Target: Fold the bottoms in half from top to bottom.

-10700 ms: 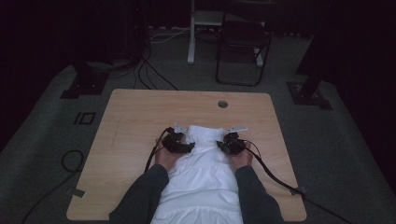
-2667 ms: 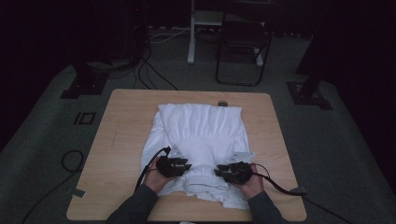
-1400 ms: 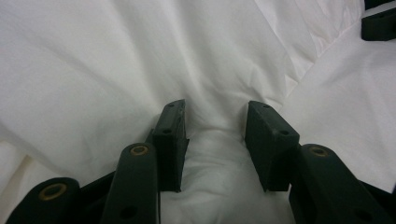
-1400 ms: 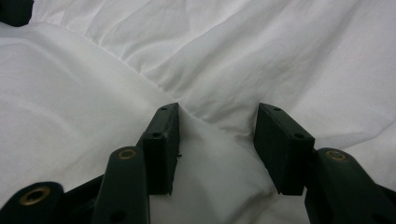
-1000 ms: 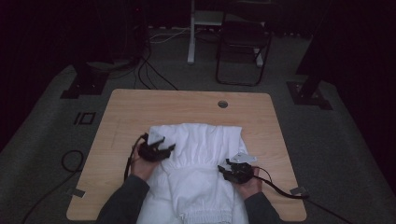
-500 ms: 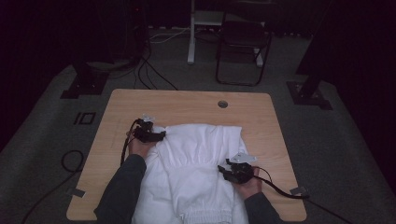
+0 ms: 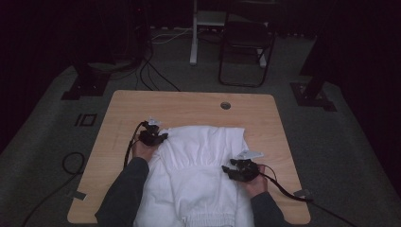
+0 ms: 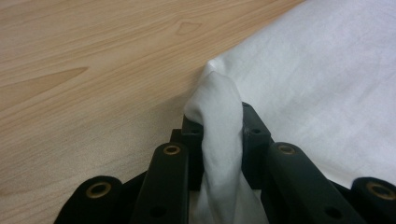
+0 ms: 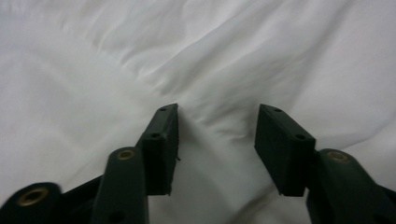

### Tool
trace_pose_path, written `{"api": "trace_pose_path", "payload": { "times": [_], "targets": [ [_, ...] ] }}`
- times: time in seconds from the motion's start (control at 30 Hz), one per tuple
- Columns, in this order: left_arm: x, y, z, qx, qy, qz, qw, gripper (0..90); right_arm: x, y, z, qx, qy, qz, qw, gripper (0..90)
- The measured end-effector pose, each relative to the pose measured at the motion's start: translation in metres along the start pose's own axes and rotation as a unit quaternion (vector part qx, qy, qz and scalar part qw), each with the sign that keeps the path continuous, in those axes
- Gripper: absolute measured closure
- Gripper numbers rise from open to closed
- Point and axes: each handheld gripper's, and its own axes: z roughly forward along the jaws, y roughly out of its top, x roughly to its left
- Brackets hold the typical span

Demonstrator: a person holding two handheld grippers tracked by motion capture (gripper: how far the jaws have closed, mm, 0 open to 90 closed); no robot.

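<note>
- A white garment (image 7: 201, 175) lay spread over the near half of the wooden table (image 7: 198, 106), from the middle of the high view down past the bottom edge of the tabletop, its gathered elastic hem at the bottom centre of the frame
- The left gripper (image 7: 152, 137) sat at the garment's upper-left corner, left of centre in the high view, with the person's left hand (image 7: 142, 150) just below it
- In the left gripper view that gripper's (image 8: 223, 135) jaws had just been closing and were clamped on a bunched fold of the white cloth (image 8: 219, 140), which rose between the two black pads at lower centre; bare wood (image 8: 93, 70) took up the upper left of that frame and flat cloth the right
- The right gripper (image 7: 241, 170) rested on the garment's right side, right of centre and lower in the high view, with the right hand (image 7: 255, 184) behind it and a cable (image 7: 283, 191) trailing toward the lower right
- In the right gripper view its (image 9: 217, 144) jaws stood apart, having just been opening a little, with a soft ridge of wrinkled cloth (image 9: 210, 70) lying between them; the pads did not press on it
- The two grippers were well apart, on opposite sides of the garment
- A round hole (image 7: 225, 105) showed in the tabletop near its far edge, beyond the cloth
</note>
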Motion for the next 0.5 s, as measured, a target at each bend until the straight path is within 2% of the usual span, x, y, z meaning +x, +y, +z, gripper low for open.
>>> {"api": "trace_pose_path", "payload": {
  "times": [0.1, 0.13, 0.17, 0.2, 0.23, 0.37, 0.43, 0.5],
  "targets": [
    [0.001, 0.0, 0.0, -0.001, -0.005, -0.006, 1.0, 77.1, -0.025, 0.022, -0.009, -0.022, -0.042, 0.017, 0.9987, 33.8],
    [0.002, 0.0, 0.0, -0.001, -0.006, -0.008, 0.9999, 77.0, -0.036, 0.03, -0.009, -0.033, -0.05, 0.024, 0.9979, 32.5],
    [0.002, 0.0, 0.0, -0.001, -0.006, -0.008, 0.9999, 76.9, -0.036, 0.03, -0.009, -0.033, -0.05, 0.024, 0.9979, 32.5],
    [0.003, -0.001, 0.0, -0.002, -0.008, -0.011, 0.9999, 76.9, -0.047, 0.038, -0.008, -0.042, -0.055, 0.033, 0.997, 29.6],
    [0.003, -0.001, 0.0, -0.002, -0.009, -0.012, 0.9999, 76.7, -0.066, 0.053, -0.001, -0.042, -0.062, 0.051, 0.9959, 25.3],
    [0.004, -0.001, 0.0, -0.005, -0.012, -0.014, 0.9998, 76.6, -0.092, 0.073, 0.026, -0.028, -0.072, 0.07, 0.9946, 20.1],
    [0.005, -0.002, 0.0, -0.007, -0.014, -0.015, 0.9998, 76.5, -0.102, 0.076, 0.042, -0.016, -0.058, 0.082, 0.9948, 20.1],
    [0.005, -0.003, 0.0, -0.011, -0.015, -0.019, 0.9996, 76.5, -0.108, 0.076, 0.055, -0.003, -0.056, 0.086, 0.9947, 19.3]
  ]
}}
